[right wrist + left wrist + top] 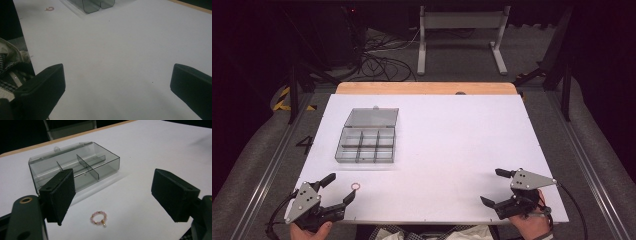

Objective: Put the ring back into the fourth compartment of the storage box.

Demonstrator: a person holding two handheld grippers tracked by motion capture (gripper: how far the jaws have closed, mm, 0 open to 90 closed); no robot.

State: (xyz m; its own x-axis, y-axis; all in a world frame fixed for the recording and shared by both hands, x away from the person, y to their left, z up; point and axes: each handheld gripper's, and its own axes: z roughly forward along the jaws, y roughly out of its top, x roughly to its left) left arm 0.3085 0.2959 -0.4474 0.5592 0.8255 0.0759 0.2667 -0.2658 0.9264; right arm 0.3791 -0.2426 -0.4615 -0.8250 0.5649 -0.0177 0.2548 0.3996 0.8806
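Note:
A small pink beaded ring [356, 187] [99, 217] [49, 8] lies on the white table top near the front left. My left gripper [339, 188] [113, 197] is open, its jaws spread on either side of the ring, just short of it and not touching. Behind the ring stands a clear grey compartment box [367, 142] [75, 168] [95, 5] with its lid [372, 117] folded open at the back. My right gripper [495, 187] [117, 87] is open at the front right, over bare table, nothing between its jaws.
The white table top [452, 140] ends in a wooden strip [427, 88] at the far edge. A metal frame stand [460, 35] and cables lie on the floor beyond. A person's hands hold both grippers at the near edge; checked clothing [10, 67] shows there.

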